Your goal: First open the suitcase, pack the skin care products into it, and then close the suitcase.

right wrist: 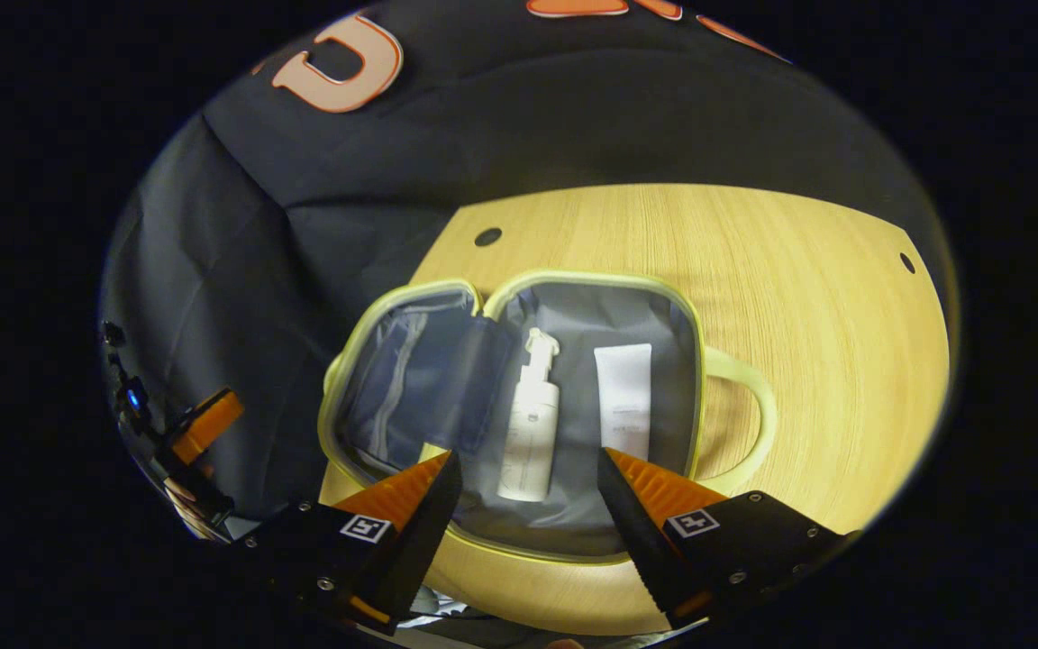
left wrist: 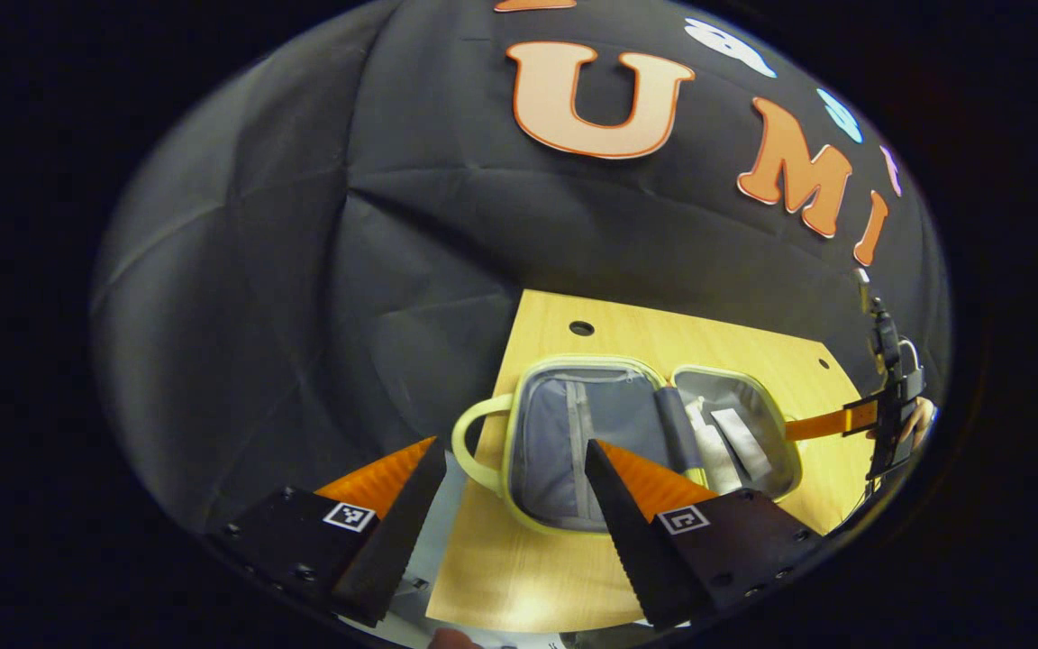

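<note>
The suitcase (right wrist: pixel 519 406) lies wide open on the wooden table (right wrist: pixel 807 306), in the middle of the right gripper view. Inside its right half, a white pump bottle (right wrist: pixel 530 424) and a white tube (right wrist: pixel 624 401) lie side by side. The left half has nothing in it. The right gripper (right wrist: pixel 526 473) sits at the bottom of the frame, its fingers spread apart and holding nothing.

In the left gripper view, the left gripper (left wrist: pixel 514 460) is also spread apart with nothing in it, low in the frame near the suitcase handle (left wrist: pixel 474 446).
</note>
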`<control>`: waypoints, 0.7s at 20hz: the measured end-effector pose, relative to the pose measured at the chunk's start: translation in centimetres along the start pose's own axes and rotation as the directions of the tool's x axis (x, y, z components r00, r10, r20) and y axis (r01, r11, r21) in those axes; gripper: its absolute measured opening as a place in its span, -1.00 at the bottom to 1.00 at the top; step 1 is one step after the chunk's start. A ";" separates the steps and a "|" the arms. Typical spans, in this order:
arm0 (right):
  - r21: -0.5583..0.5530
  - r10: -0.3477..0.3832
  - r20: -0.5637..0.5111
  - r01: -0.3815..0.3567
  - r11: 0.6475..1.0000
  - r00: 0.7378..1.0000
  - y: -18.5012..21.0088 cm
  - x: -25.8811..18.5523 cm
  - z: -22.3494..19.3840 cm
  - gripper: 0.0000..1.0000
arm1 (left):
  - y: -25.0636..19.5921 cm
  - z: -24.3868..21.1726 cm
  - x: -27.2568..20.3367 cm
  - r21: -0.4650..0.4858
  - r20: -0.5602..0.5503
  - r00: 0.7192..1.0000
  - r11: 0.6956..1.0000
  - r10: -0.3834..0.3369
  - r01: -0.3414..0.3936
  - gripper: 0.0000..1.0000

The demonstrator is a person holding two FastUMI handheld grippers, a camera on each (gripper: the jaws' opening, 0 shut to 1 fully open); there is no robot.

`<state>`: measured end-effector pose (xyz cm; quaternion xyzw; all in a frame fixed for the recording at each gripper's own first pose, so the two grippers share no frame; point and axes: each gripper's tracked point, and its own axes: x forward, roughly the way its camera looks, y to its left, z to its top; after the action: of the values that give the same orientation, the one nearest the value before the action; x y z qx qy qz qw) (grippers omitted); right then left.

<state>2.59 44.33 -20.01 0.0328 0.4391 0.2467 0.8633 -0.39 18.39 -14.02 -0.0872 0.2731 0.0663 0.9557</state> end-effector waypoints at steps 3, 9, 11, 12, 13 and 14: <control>0.006 -0.012 0.018 0.012 1.000 1.000 -0.5 -1.5 0.2 0.91 | 2.6 0.7 2.0 -0.036 0.038 0.999 0.999 0.011 -0.010 0.95; 0.033 -0.076 0.049 0.074 0.997 0.996 -3.1 -3.6 0.5 0.92 | 5.8 -1.4 8.8 -0.214 0.001 0.997 0.973 -0.082 0.081 0.95; 0.054 -0.101 0.043 0.099 0.994 0.994 -4.3 -3.9 0.1 0.92 | 6.2 -2.8 10.7 -0.284 -0.019 0.991 0.951 -0.129 0.119 0.95; 0.056 -0.119 0.036 0.117 0.992 0.992 -5.0 -4.0 -0.1 0.92 | 6.1 -3.6 11.6 -0.319 -0.030 0.987 0.937 -0.157 0.139 0.95; 0.057 -0.139 0.028 0.138 0.989 0.990 -5.7 -4.1 -0.5 0.92 | 6.2 -4.2 12.7 -0.352 -0.038 0.985 0.925 -0.171 0.147 0.95; 0.059 -0.156 0.017 0.155 0.986 0.988 -6.4 -4.1 -0.8 0.92 | 6.4 -4.9 13.7 -0.374 -0.047 0.983 0.916 -0.177 0.147 0.95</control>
<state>2.51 36.78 -19.22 0.0261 0.4378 0.1654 0.8834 7.50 24.77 -26.23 -0.2902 0.2854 0.0333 0.9128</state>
